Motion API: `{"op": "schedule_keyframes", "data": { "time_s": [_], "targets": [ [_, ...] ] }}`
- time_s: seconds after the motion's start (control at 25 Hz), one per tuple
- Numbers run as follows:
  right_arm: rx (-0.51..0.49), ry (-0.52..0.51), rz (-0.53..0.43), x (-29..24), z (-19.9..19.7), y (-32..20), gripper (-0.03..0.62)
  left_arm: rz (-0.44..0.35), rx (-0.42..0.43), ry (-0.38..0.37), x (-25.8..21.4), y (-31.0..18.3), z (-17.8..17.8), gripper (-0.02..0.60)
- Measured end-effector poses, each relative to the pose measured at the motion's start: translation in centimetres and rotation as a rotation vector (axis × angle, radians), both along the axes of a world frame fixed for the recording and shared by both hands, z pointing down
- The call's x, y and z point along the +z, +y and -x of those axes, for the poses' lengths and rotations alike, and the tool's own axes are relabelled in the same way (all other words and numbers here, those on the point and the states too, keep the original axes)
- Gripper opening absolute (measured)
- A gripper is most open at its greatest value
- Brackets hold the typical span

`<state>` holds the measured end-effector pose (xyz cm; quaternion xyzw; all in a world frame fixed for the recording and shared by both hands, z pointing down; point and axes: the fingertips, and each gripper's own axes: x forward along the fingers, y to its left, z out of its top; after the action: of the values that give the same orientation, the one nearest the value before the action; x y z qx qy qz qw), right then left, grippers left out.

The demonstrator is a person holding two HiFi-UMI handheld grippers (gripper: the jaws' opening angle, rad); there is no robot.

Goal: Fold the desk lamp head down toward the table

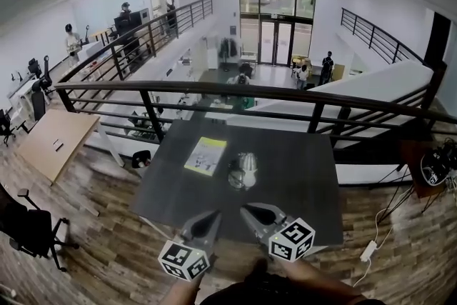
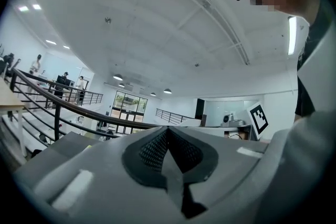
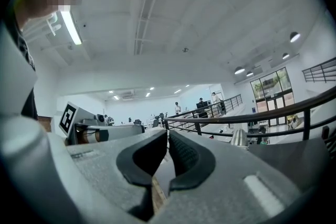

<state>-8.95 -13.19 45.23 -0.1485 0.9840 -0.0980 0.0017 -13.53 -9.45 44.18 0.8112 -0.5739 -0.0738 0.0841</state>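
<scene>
A silver desk lamp (image 1: 243,171) stands near the middle of a dark grey table (image 1: 300,182). In the right gripper view the lamp (image 3: 240,137) shows as a small silver shape ahead and to the right. Both grippers hover side by side over the table's near edge, short of the lamp and pointing level toward it. My left gripper (image 1: 213,215) (image 2: 167,129) is shut with nothing between its pads. My right gripper (image 1: 247,210) (image 3: 167,132) has its jaws all but together, also with nothing between them.
A yellow-green leaflet (image 1: 206,156) lies on the table left of the lamp. A dark metal railing (image 1: 235,89) runs behind the table above a drop to a lower floor. A wooden desk (image 1: 53,139) and a black chair (image 1: 28,228) stand at the left. A white cable and plug (image 1: 369,250) lie on the floor at the right.
</scene>
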Motion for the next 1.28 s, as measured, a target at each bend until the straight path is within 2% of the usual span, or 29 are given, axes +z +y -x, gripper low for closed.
{"op": "schedule_keyframes", "data": {
  "time_s": [0.36, 0.72, 1.0, 1.28],
  "targets": [
    [-0.005, 0.008, -0.004, 0.1, 0.5, -9.4, 0.019, -0.004, -0.006, 0.007, 0.1, -9.3, 0.4, 0.000],
    [0.005, 0.042, 0.013, 0.5, -0.1, -17.8, 0.067, -0.003, -0.001, 0.001, 0.1, -17.1, -0.5, 0.000],
    [-0.002, 0.109, 0.079, 3.0, 2.0, -20.0, 0.131, 0.044, 0.015, 0.004, 1.7, -20.3, 1.1, 0.000],
    [0.055, 0.208, 0.156, 6.5, 3.9, -21.8, 0.188, 0.074, 0.089, 0.004, 2.7, -23.0, 3.0, 0.000]
  ]
}}
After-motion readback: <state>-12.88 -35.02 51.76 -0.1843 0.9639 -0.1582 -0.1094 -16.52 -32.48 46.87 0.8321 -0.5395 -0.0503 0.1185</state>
